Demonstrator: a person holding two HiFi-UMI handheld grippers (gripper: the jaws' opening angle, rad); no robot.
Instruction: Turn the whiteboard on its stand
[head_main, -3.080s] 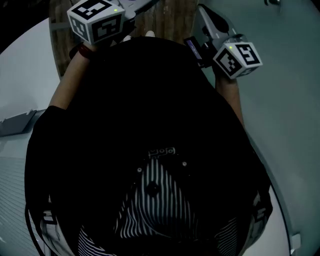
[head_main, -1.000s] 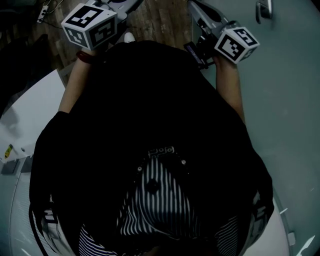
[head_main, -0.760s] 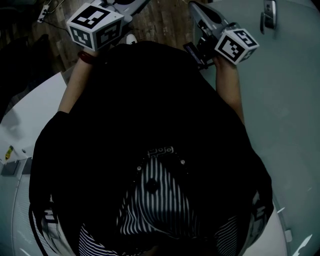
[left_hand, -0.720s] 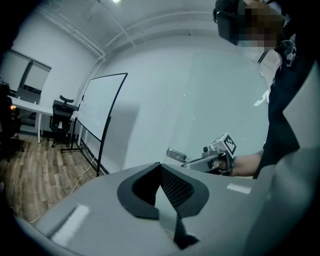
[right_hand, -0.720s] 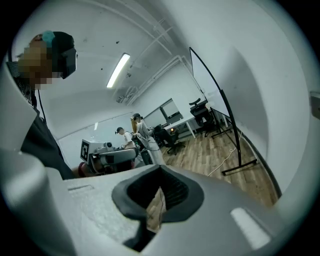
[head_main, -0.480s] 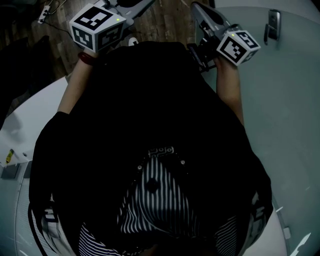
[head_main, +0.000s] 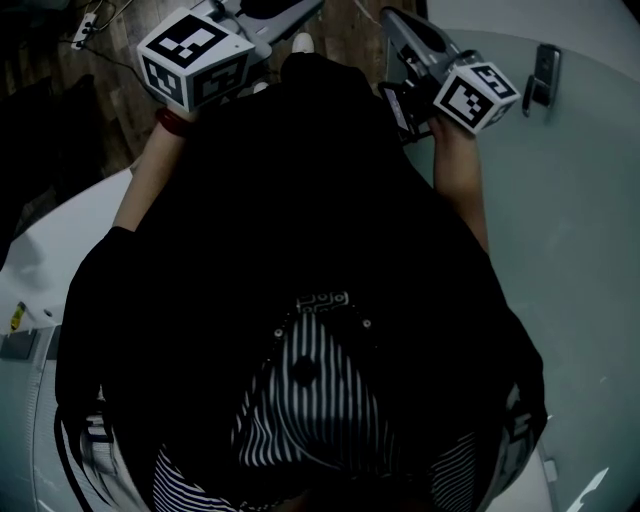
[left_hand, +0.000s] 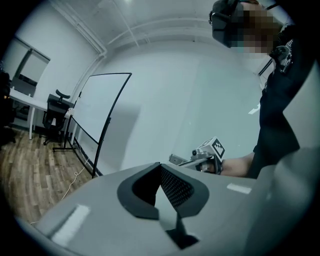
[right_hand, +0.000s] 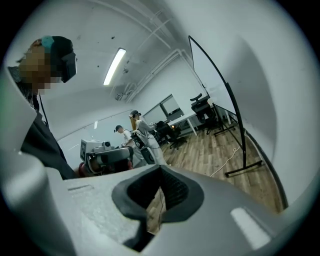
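The whiteboard (left_hand: 97, 112) is a white panel in a thin black frame on a black stand. It stands on the wooden floor well ahead and to the left in the left gripper view. In the right gripper view the whiteboard (right_hand: 220, 75) rises at the right on its floor foot (right_hand: 245, 167). My left gripper (left_hand: 160, 167) is shut with nothing in it, far from the board. The right gripper (right_hand: 160, 172) is shut and empty too. In the head view both marker cubes, left (head_main: 195, 55) and right (head_main: 475, 95), are held out in front of the person's dark shirt.
A pale wall (left_hand: 200, 100) fills the space ahead of the left gripper. Desks, office chairs (right_hand: 200, 107) and two people (right_hand: 132, 132) are at the far end of the room. A cable (right_hand: 227, 160) lies on the wooden floor (right_hand: 215, 155). A small dark fitting (head_main: 540, 75) sits on the pale surface at the right.
In the head view the left cube has edged slightly right. The floor and pale surfaces have slid round beneath, and the dark fitting has drifted right and down. The right cube has hardly moved.
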